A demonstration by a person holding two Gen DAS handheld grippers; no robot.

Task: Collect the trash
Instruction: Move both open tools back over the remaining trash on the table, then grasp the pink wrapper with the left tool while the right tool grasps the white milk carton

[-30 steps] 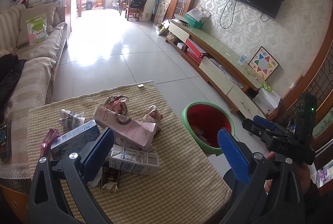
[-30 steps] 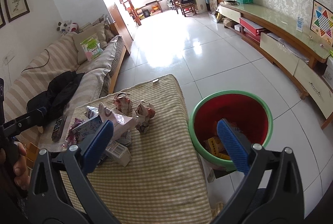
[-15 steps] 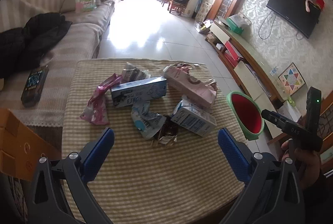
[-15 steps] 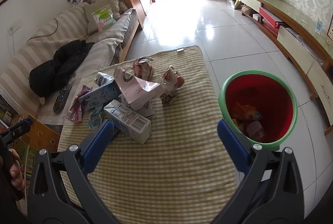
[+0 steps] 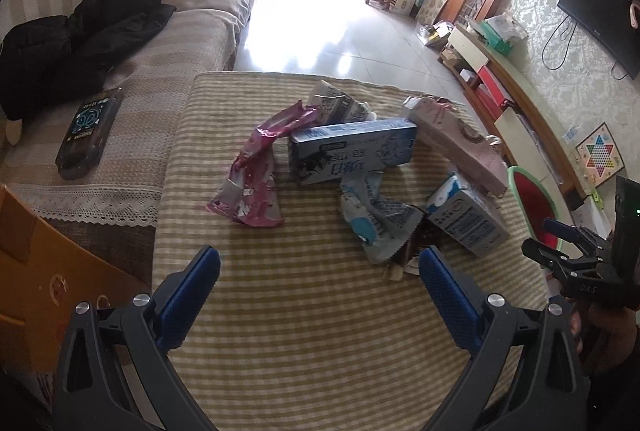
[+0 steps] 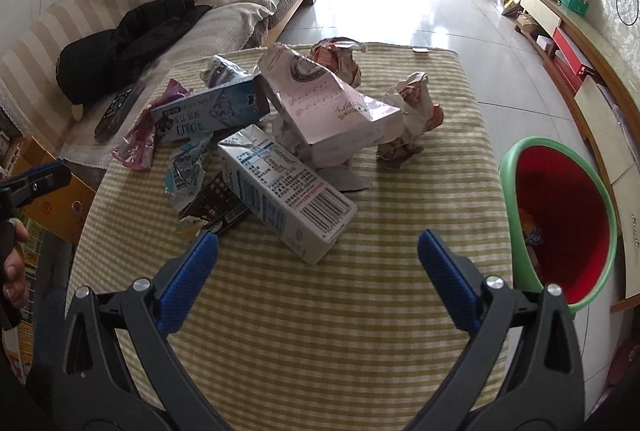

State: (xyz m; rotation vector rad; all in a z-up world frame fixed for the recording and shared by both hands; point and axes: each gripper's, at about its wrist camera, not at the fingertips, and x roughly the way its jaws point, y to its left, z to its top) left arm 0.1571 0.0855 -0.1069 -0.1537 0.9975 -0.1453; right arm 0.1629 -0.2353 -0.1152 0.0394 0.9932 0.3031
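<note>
The left gripper [image 5: 319, 271] hangs over the near part of the worktop [image 5: 312, 343], its 2 blue-padded jaws spread wide with nothing between them. The right gripper [image 6: 318, 255] is likewise held with jaws wide apart and empty, above the striped cloth that covers the worktop [image 6: 320, 343].

Just beyond the right gripper lies a white milk carton [image 6: 286, 193] on its side, barcode end toward the camera. Beside it on its left are a crumpled blue-and-white wrapper [image 6: 185, 173] and a dark wrapper [image 6: 214, 203] that is partly under the carton. From the left wrist view the same blue-and-white wrapper [image 5: 374, 217] lies just past the right-hand jaw, touching the white milk carton [image 5: 466, 217].

Farther in, a blue-and-white box [image 5: 352, 151] lies on its side in the middle of the heap, with a pink foil wrapper [image 5: 256, 175] to its left and a pink carton [image 5: 456, 145] leaning at its right end. In the right wrist view the pink carton [image 6: 328, 107] rests tilted over the pile, with 2 crumpled brown paper wads [image 6: 412, 115] behind and beside it.

Off the right edge of the worktop stands a red bin with a green rim [image 6: 560, 219], some scraps visible inside. To the left is a striped sofa [image 5: 168, 43] carrying a black jacket [image 5: 76, 39] and a dark remote-like device [image 5: 86, 131].
</note>
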